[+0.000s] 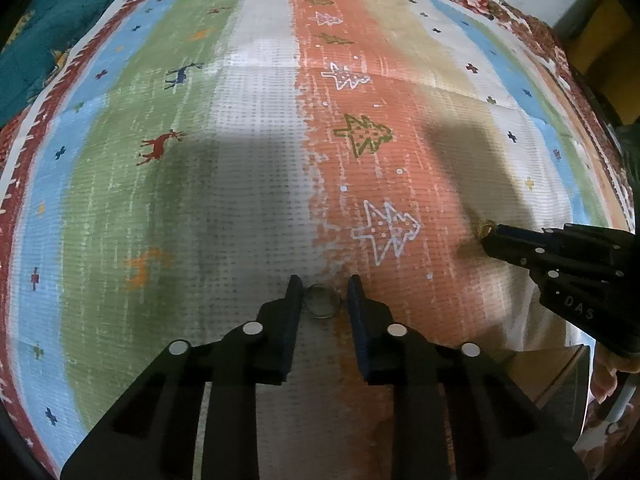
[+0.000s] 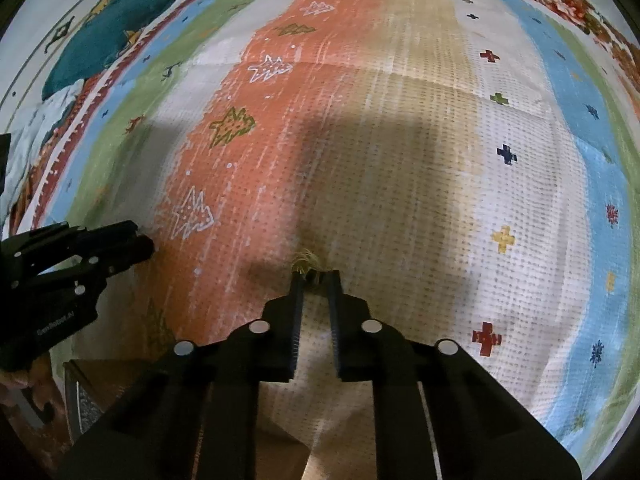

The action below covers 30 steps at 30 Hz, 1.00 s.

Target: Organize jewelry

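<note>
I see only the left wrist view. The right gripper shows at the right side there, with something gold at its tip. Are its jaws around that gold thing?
Observer: Yes. In the right wrist view, the right gripper has its jaws narrow. The gold piece sits at the fingertips, partly between them.
Operator: Is it a plain ring, like mine?
Observer: No, it looks like a small tangled gold bundle. I cannot tell finer detail.
Operator: Can you see my ring from that side?
Observer: No. The left gripper shows only side-on at the picture's left edge, and it hides the ring.
</note>
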Each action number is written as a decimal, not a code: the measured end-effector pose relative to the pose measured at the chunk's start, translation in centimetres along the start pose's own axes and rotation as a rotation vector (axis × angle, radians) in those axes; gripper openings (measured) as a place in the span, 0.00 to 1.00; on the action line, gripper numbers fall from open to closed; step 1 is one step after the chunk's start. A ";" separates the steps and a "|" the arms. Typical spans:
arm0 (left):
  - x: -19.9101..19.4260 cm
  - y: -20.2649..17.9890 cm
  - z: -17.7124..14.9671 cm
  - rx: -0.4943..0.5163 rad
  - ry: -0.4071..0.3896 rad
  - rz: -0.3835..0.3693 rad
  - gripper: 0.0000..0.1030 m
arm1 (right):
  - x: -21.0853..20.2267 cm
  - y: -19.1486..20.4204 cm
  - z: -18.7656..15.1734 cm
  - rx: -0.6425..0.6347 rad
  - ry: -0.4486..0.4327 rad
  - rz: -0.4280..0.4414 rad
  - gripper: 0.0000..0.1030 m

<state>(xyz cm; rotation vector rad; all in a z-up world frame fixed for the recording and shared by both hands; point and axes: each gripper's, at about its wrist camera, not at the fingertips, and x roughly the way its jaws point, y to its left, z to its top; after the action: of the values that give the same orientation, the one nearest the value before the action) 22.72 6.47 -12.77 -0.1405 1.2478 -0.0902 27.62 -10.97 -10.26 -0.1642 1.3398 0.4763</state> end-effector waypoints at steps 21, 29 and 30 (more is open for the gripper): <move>-1.0 0.4 0.1 -0.004 -0.013 -0.020 0.19 | -1.4 -1.1 0.1 0.046 -0.029 0.026 0.01; -1.1 0.5 0.0 -0.006 -0.014 -0.019 0.19 | -1.3 -1.9 0.4 0.086 -0.031 0.028 0.01; -1.1 0.4 0.0 -0.007 -0.014 -0.019 0.19 | -1.3 -1.9 0.5 0.088 -0.031 0.025 0.01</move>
<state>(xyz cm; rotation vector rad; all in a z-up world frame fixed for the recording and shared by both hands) 22.40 7.02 -11.82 -0.1584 1.2331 -0.1013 28.68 -12.77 -9.18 -0.0673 1.3309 0.4386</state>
